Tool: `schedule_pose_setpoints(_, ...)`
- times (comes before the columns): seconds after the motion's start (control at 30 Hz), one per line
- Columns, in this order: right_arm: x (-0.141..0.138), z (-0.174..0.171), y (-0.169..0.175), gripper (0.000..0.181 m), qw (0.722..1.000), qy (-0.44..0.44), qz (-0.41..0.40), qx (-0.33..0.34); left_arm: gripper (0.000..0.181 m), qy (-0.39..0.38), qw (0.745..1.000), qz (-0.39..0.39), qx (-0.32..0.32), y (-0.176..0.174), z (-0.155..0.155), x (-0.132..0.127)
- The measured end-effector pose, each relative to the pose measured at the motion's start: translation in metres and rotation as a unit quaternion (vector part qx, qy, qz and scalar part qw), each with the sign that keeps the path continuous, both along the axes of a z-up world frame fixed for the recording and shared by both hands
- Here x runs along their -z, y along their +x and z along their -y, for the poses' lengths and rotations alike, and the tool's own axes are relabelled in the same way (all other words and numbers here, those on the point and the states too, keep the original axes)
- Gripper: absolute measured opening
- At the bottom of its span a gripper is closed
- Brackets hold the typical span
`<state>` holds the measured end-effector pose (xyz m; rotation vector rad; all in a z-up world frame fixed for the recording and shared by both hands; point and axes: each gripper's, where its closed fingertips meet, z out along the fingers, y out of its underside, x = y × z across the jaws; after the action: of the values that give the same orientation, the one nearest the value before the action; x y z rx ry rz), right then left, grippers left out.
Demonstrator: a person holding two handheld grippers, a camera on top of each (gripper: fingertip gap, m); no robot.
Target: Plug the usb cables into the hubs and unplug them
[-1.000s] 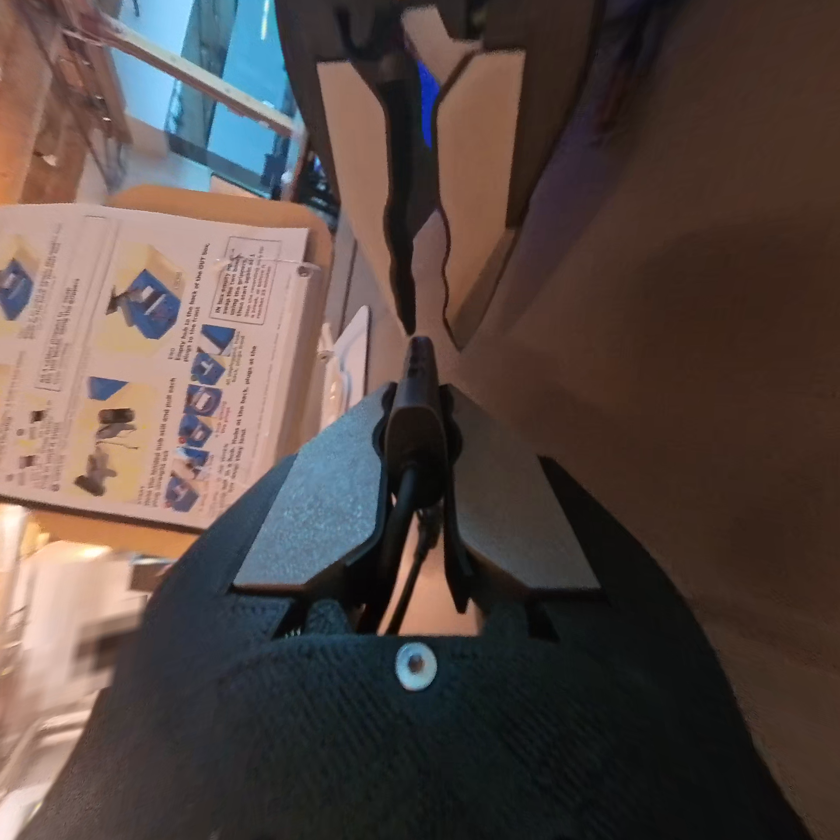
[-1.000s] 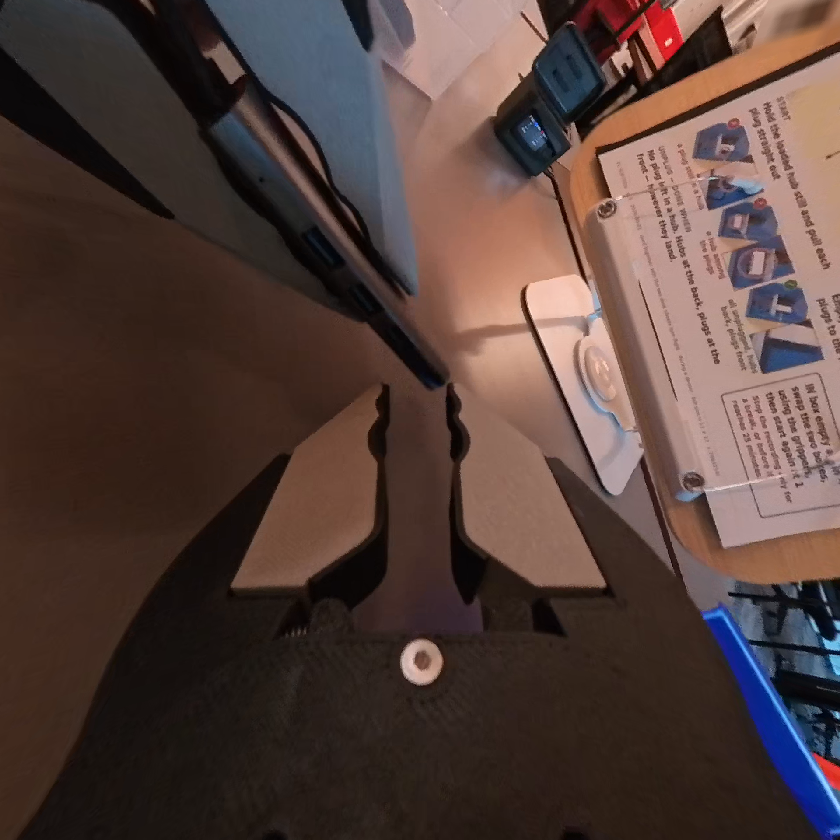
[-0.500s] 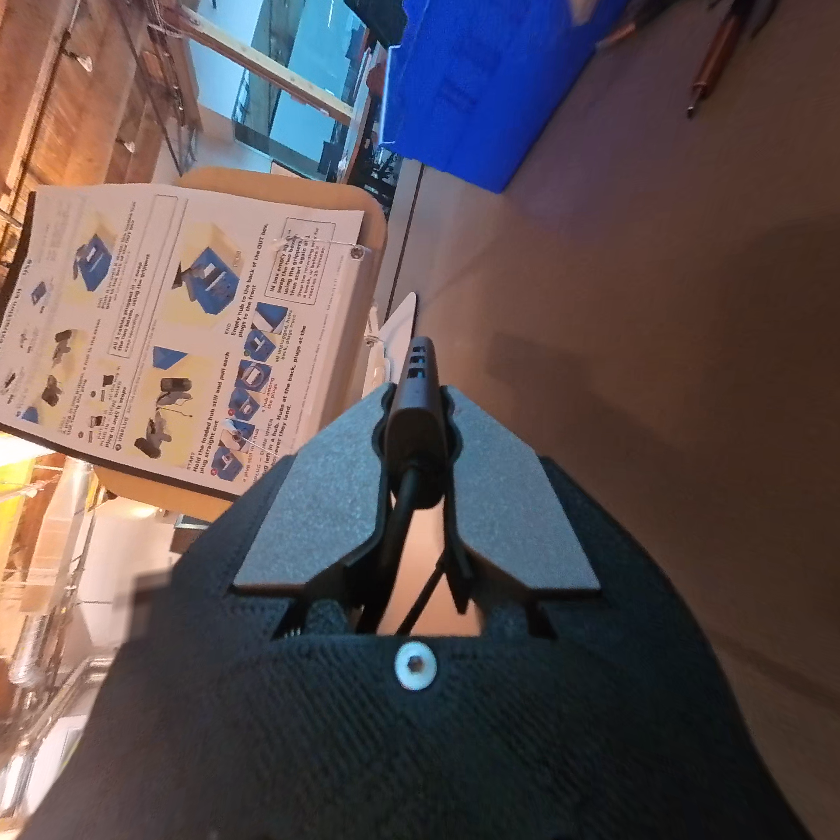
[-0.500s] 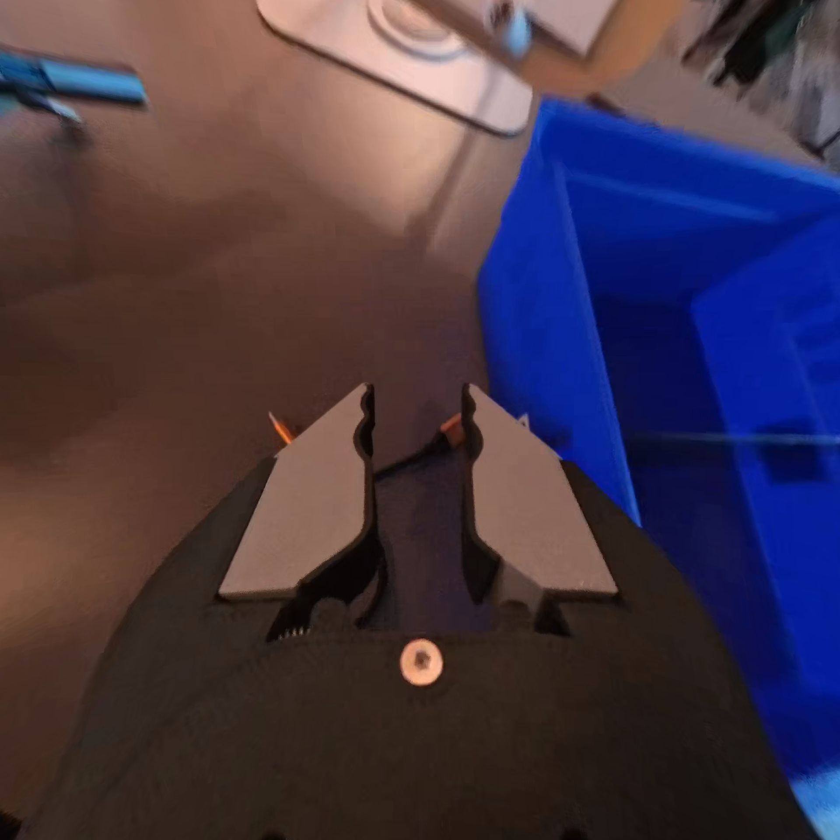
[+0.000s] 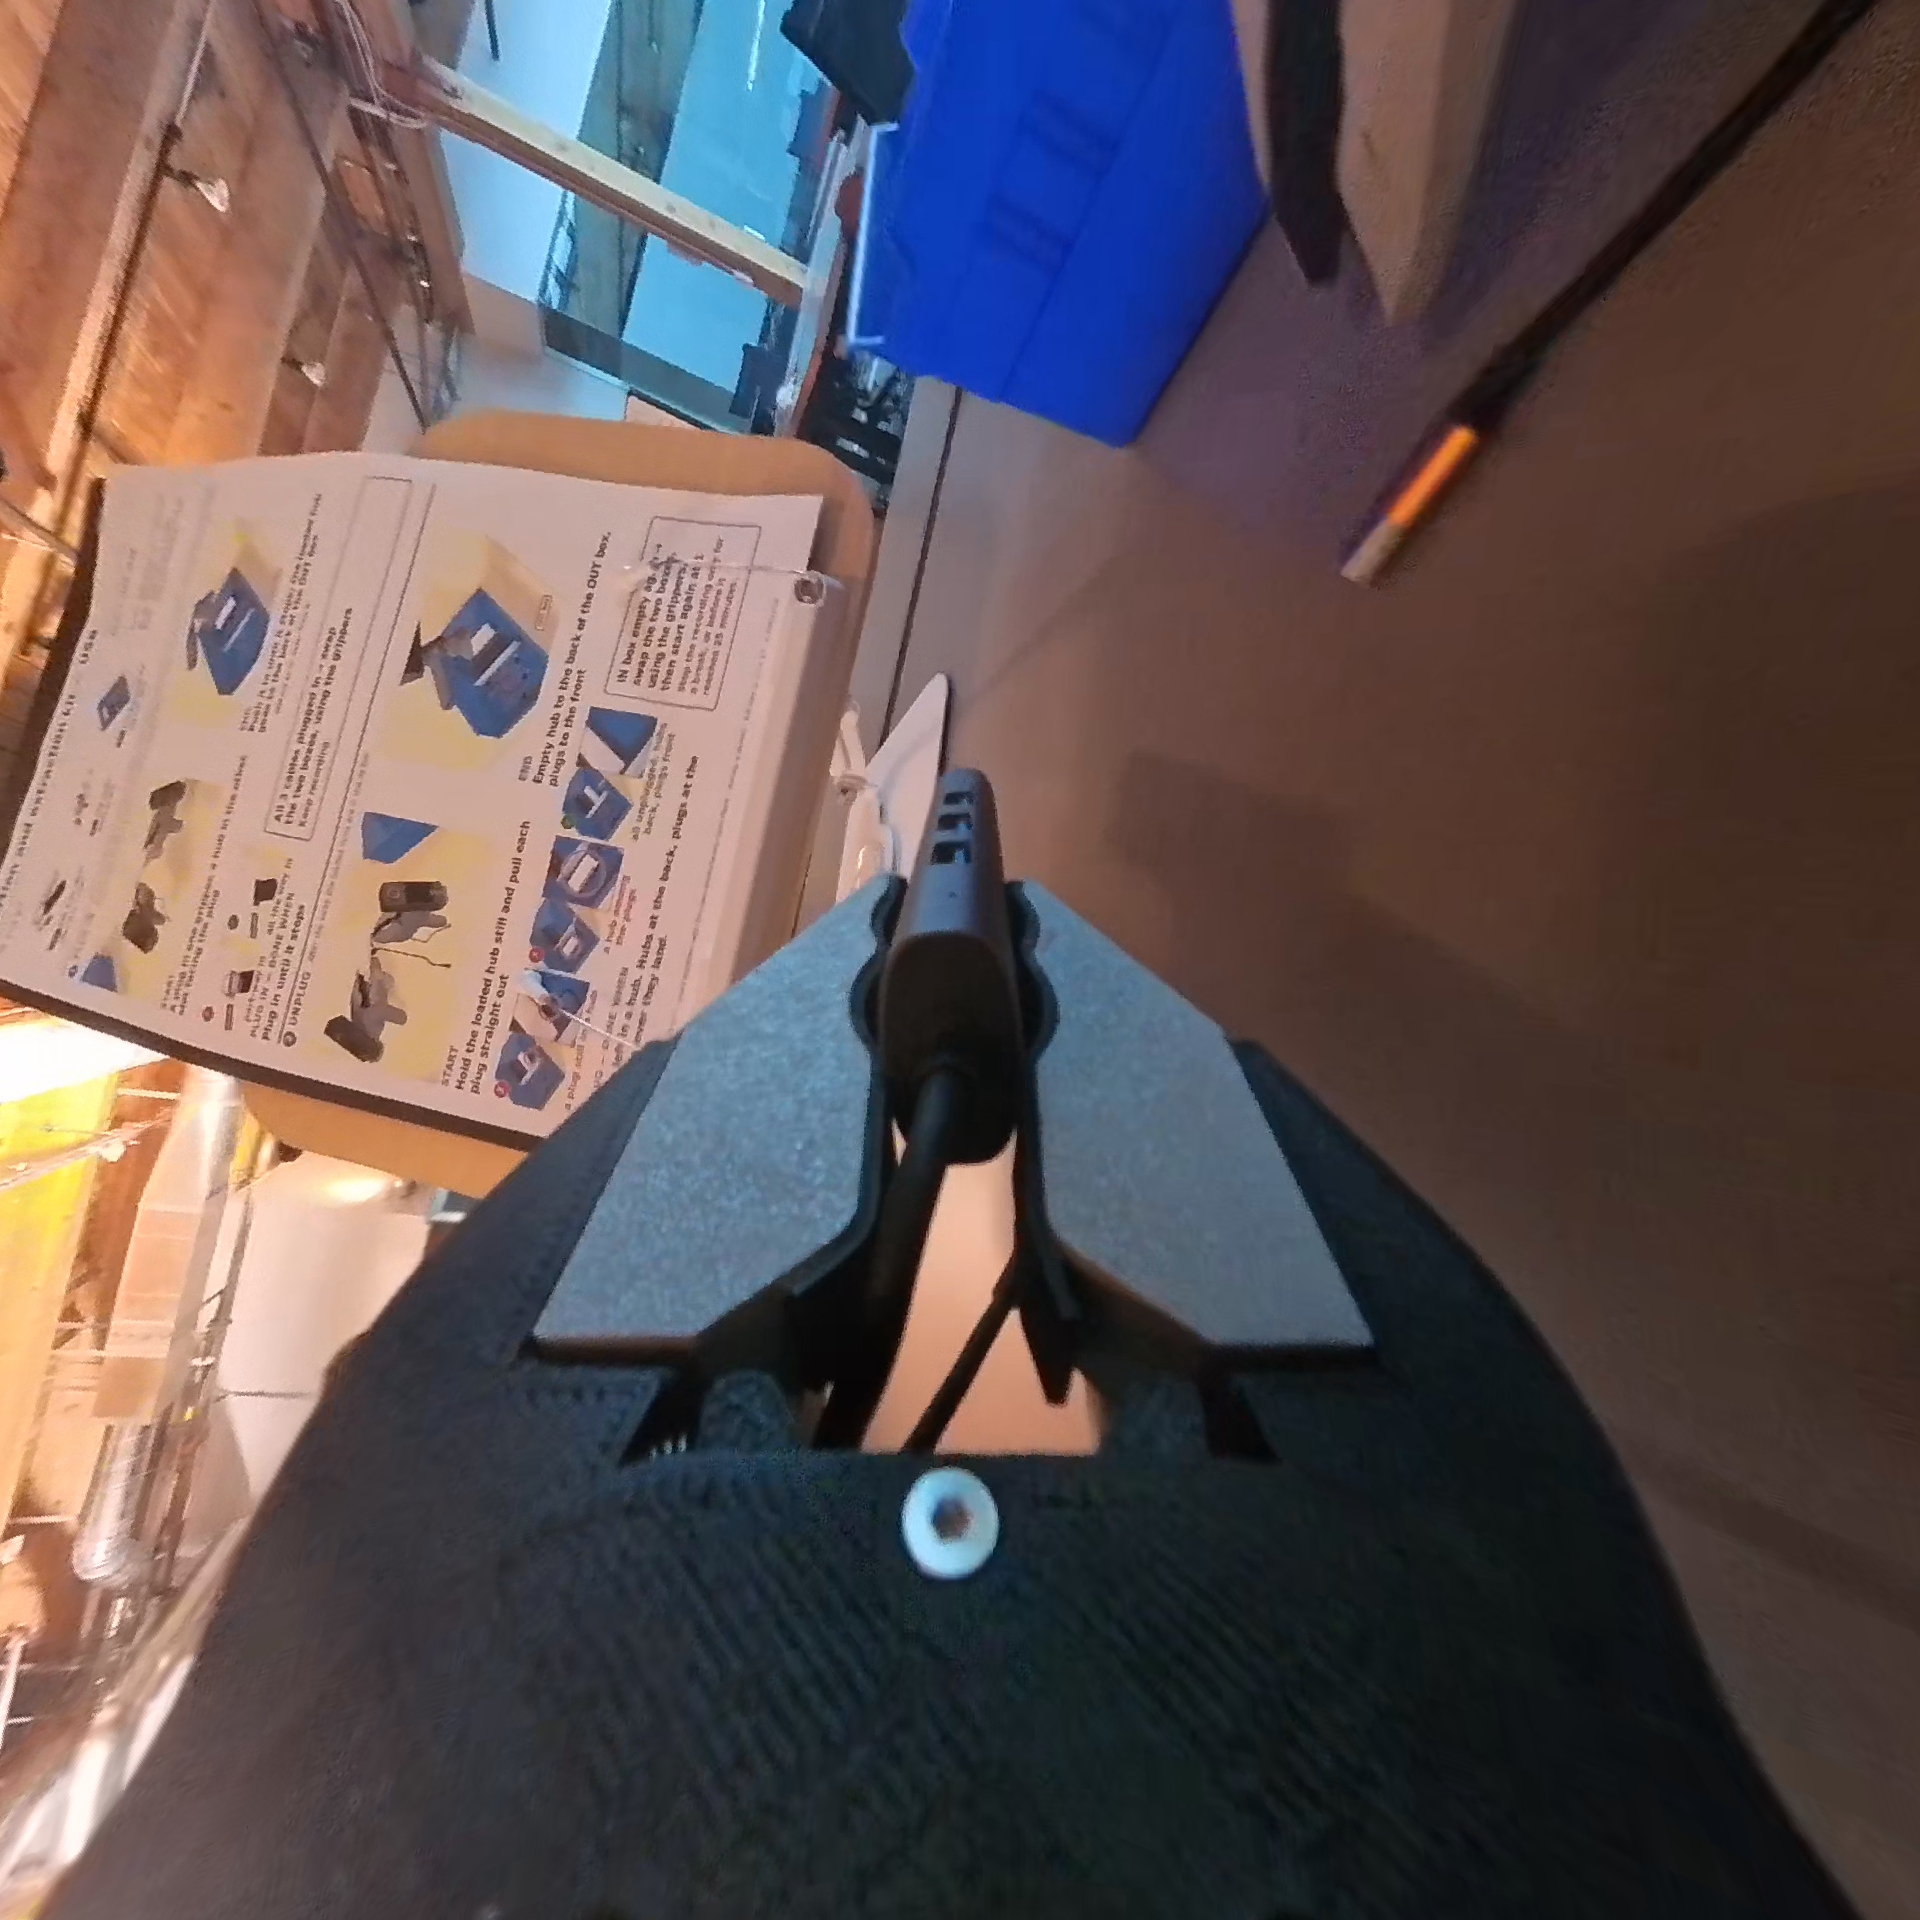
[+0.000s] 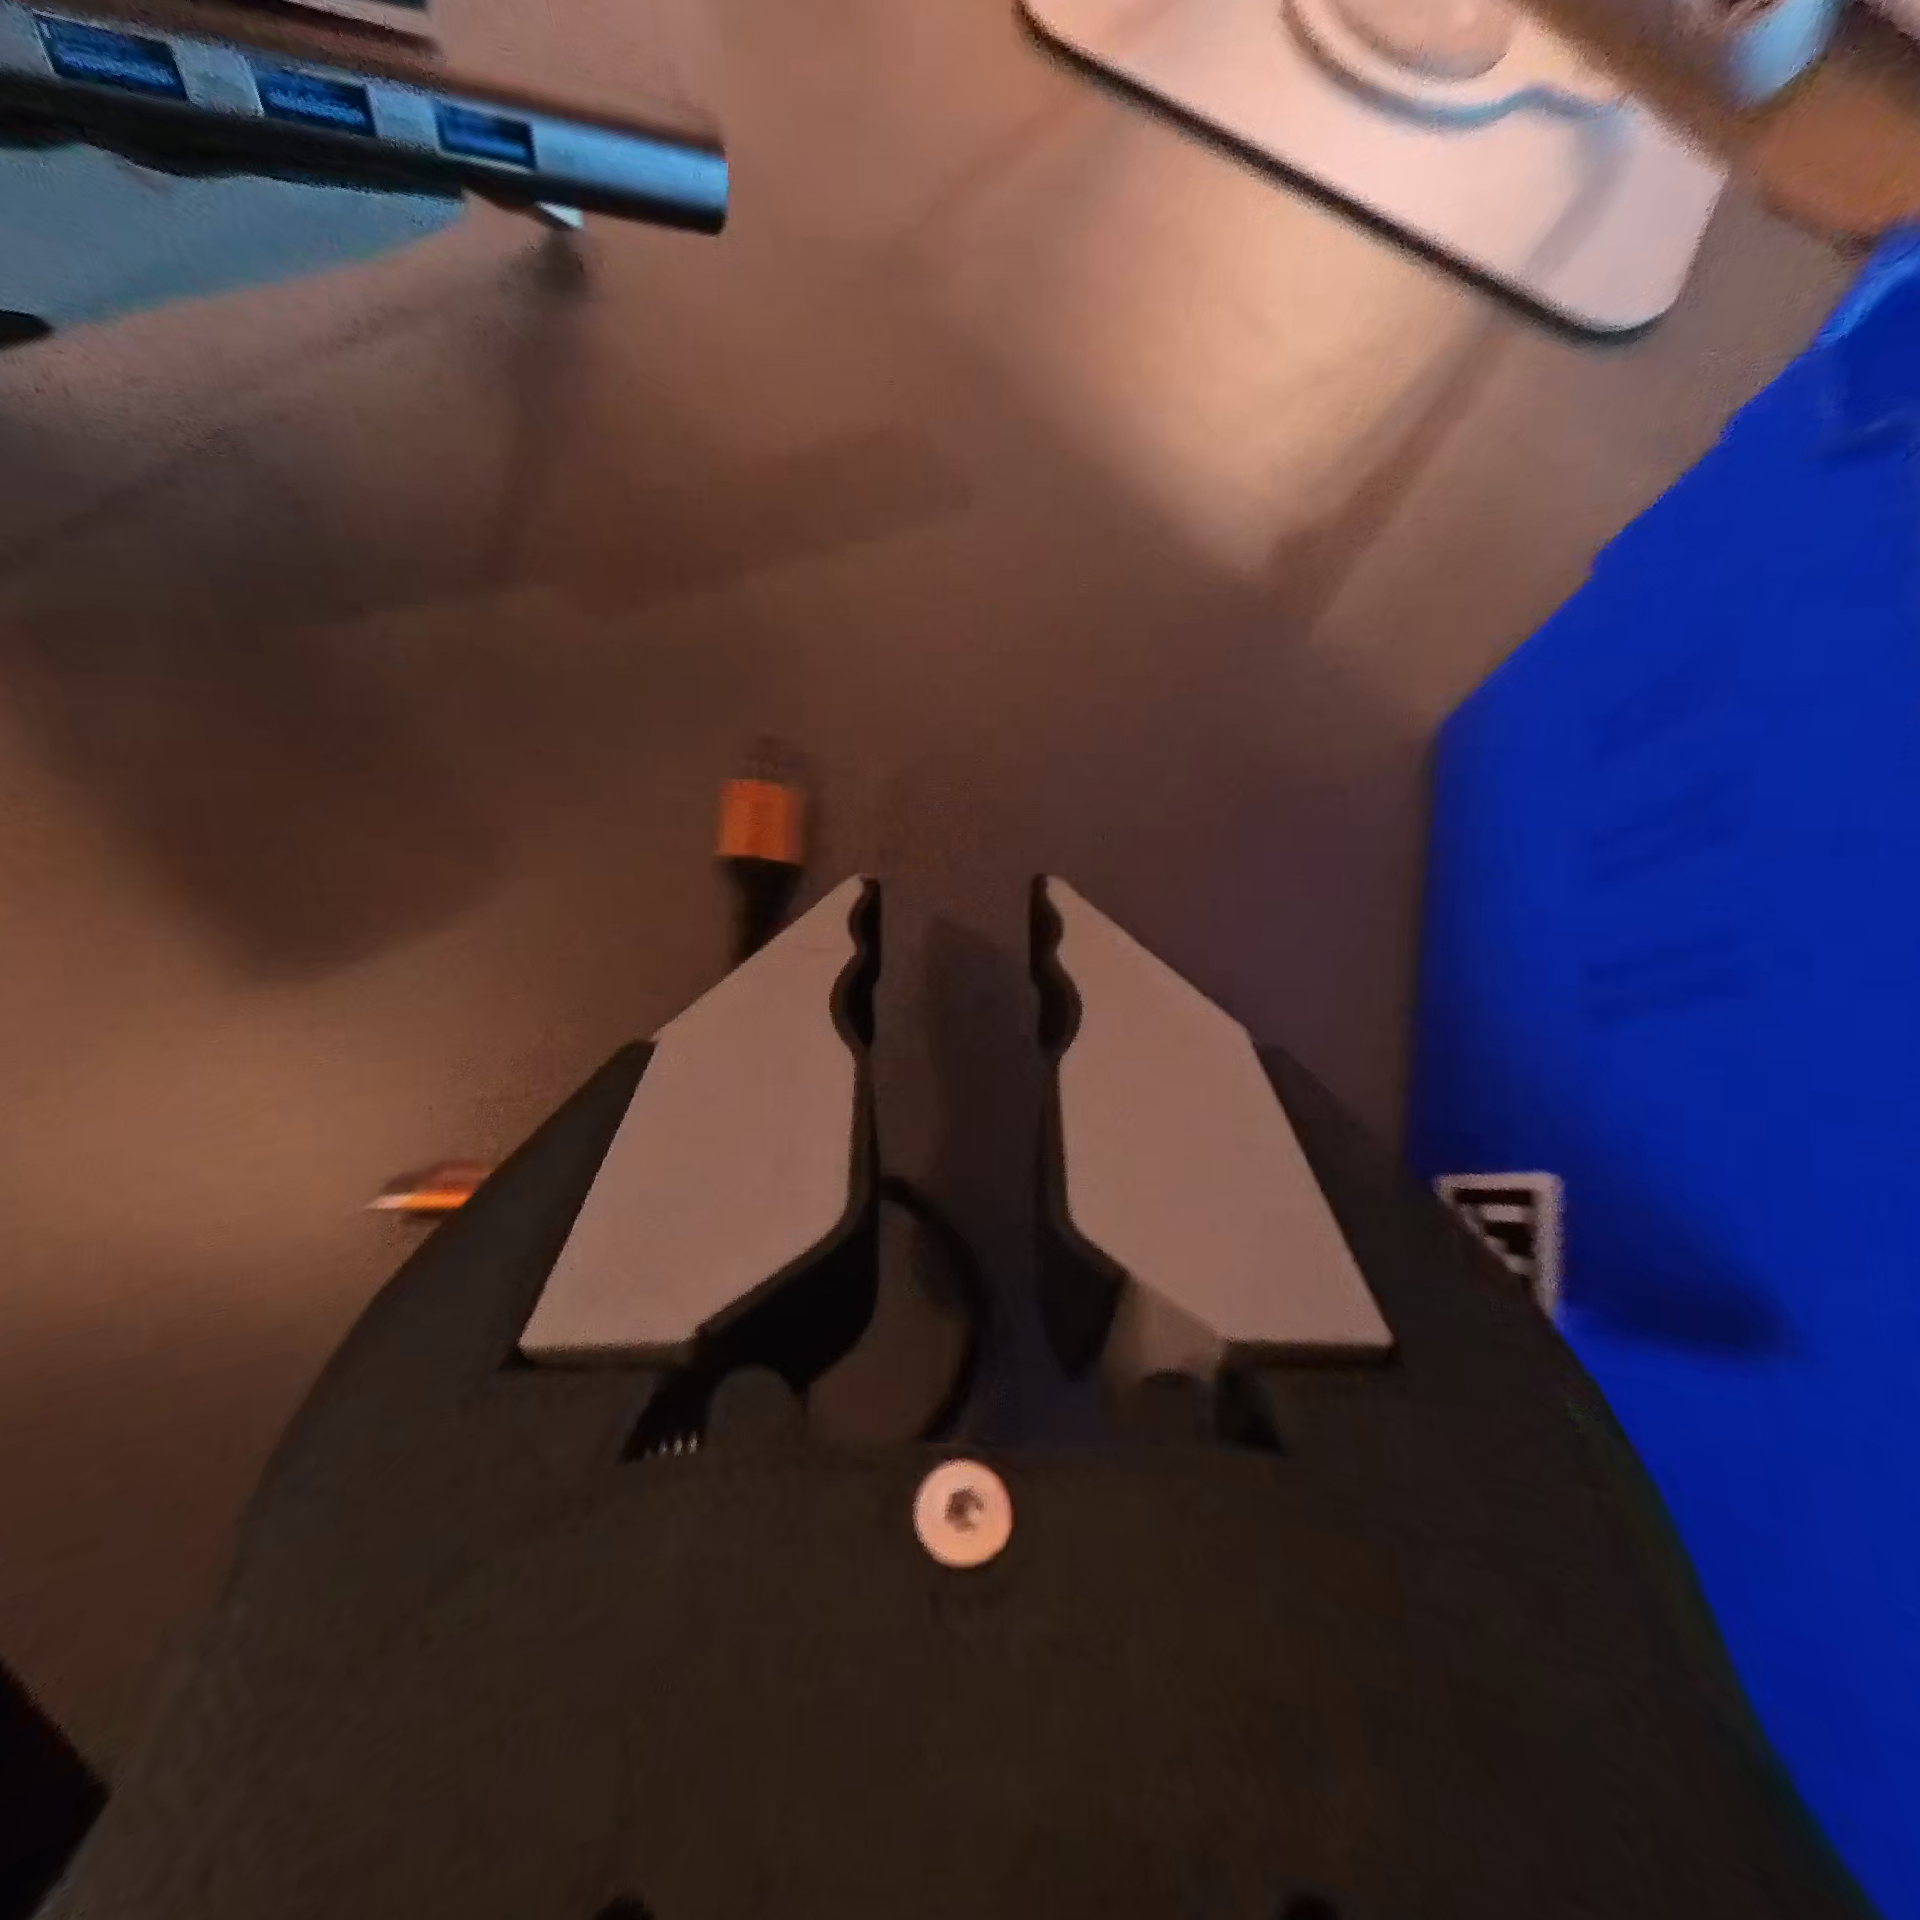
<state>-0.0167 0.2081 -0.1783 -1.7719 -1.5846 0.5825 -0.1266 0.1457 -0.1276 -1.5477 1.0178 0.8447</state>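
Beside the blue bin (image 6: 1683,831), the right gripper (image 6: 954,935) now points down at the tabletop, where a second ago it faced the hub (image 5: 951,935) up close. Its fingers (image 6: 769,1122) stand apart with nothing between them. That swing away from the hub reads as a turn to fetch a cable: no plug is in yet, so the plugging step is only starting.

An orange-collared plug (image 6: 762,821) lies on the table left of the bin, just ahead of the left fingertip and a little outside the gap, not touching it. Its cord runs back under that finger. A second orange plug (image 6: 431,1188) lies farther left of the bin, beside the gripper body; blur hides its detail.

The left gripper (image 5: 954,914) is clenched on the hub, which is raised off the table well left of the bin, ports showing. Its own cord trails back between the fingers.
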Motion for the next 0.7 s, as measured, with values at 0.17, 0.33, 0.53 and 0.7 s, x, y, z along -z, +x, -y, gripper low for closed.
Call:
schedule_pose_setpoints(0.17,-0.003,0.004,0.004,0.037,1.000,0.007,0.015,0.004,0.017,0.001,1.000,0.000,-0.006,-0.003,0.000,-0.001)
schedule_pose_setpoints(0.33,0.003,0.062,-0.013,0.043,0.993,-0.043,0.002,-0.114,0.017,0.001,1.000,0.004,-0.007,-0.006,0.001,-0.001)
schedule_pose_setpoints(0.53,0.020,0.084,-0.028,0.012,0.982,-0.057,0.041,-0.175,0.017,-0.005,1.000,-0.017,0.013,0.002,0.005,0.006)
schedule_pose_setpoints(0.7,0.002,0.085,-0.036,0.012,0.964,-0.114,-0.014,-0.242,0.017,-0.003,0.998,-0.058,-0.004,-0.002,0.005,0.011)
